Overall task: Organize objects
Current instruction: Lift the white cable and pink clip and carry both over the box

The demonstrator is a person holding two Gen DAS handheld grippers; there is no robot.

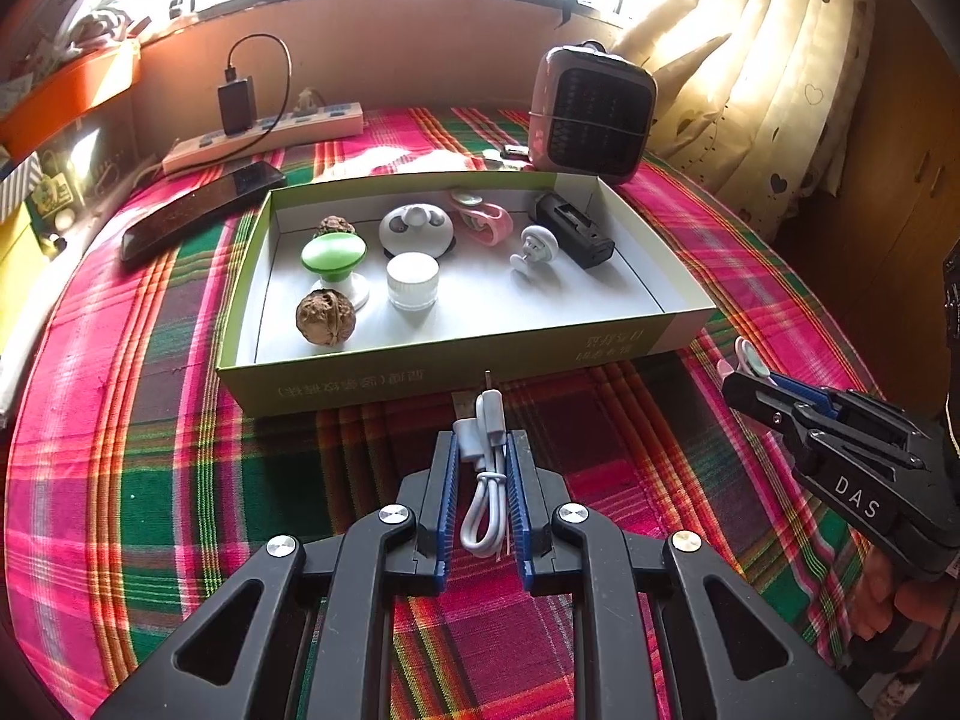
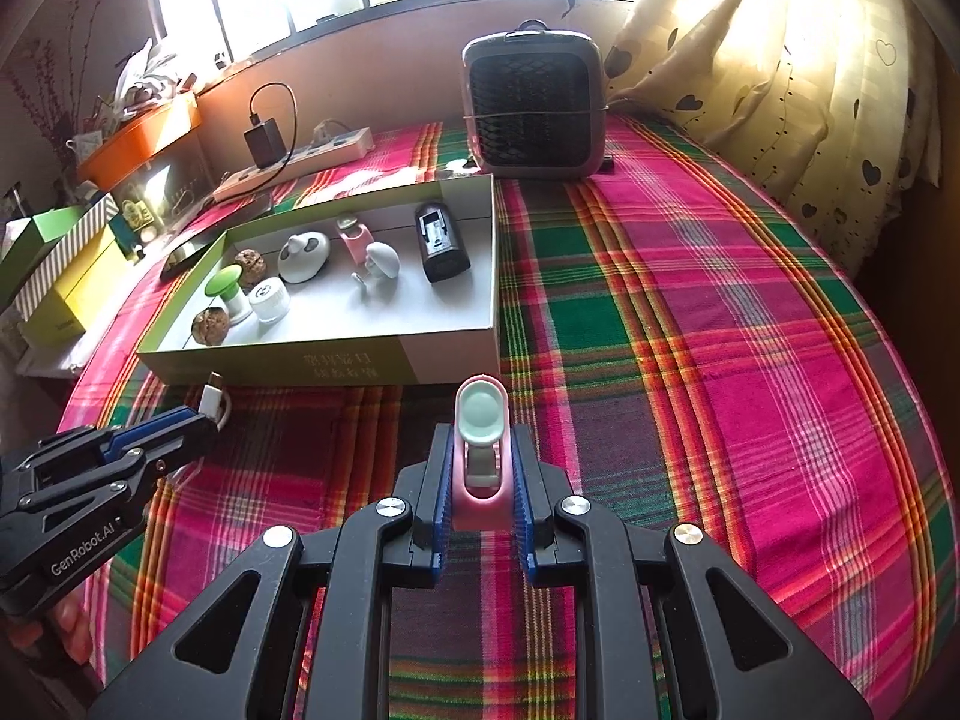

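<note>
Nearest, the left claw [image 1: 483,468] is clenched on a coiled white USB cable [image 1: 483,480], held above the plaid cloth of the table [image 1: 150,480] just short of the box's near wall. The right claw [image 2: 483,468] is clenched on a pink clip with a pale green pad [image 2: 482,438], also over the cloth near the box's near right corner. Beyond them, the open cardboard box [image 1: 420,369] holds two walnuts [image 1: 326,319], a green-topped knob [image 1: 333,255], a white jar [image 1: 412,281], a white round gadget [image 1: 415,229], another pink clip [image 1: 483,219], a white hook [image 1: 534,249] and a black adapter [image 1: 575,229]. Toward the far edge stand a small fan heater [image 1: 591,114], a power strip [image 1: 264,138] and a dark phone [image 1: 201,210].
</note>
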